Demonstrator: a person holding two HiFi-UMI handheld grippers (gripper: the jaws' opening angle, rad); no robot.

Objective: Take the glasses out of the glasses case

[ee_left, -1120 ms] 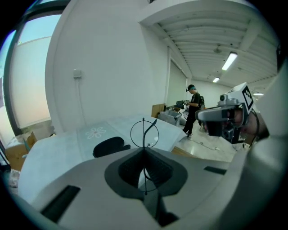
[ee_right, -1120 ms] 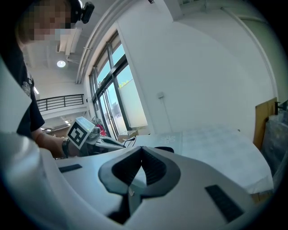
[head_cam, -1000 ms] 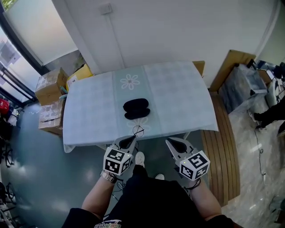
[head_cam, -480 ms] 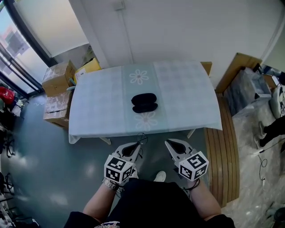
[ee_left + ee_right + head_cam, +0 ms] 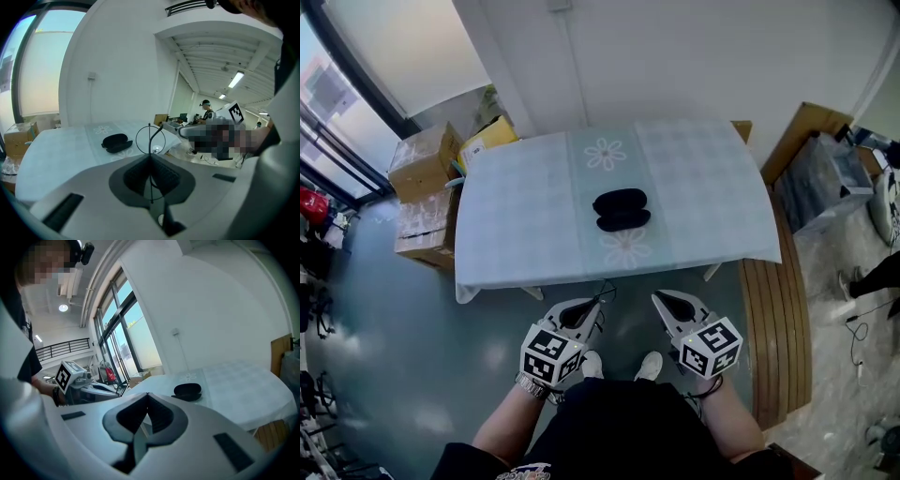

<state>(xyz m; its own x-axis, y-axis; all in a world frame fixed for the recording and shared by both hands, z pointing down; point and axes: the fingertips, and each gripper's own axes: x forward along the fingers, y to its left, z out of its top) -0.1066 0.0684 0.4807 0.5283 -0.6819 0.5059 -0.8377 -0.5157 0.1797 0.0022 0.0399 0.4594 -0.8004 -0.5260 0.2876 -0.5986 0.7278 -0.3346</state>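
A black glasses case (image 5: 621,209) lies near the middle of the pale blue cloth-covered table (image 5: 516,225), its lid slightly ajar; the glasses do not show. It also appears as the case (image 5: 116,142) and the case (image 5: 187,391) in the gripper views. Both grippers hang short of the table's near edge, well away from the case. My left gripper (image 5: 596,305) (image 5: 151,155) is shut, with a thin wire loop (image 5: 150,139) sticking up from between its pads. My right gripper (image 5: 656,298) (image 5: 147,393) is shut with nothing in it.
Cardboard boxes (image 5: 422,159) are stacked on the floor left of the table. A slatted wooden board (image 5: 773,309) lies on the floor at the right, with a wrapped bundle (image 5: 825,183) beyond it. My shoes (image 5: 593,364) stand on the grey floor just before the table.
The table and case have slid up and to the right in the head view, now a little farther from me. Both grippers stay shut and low in front of me.
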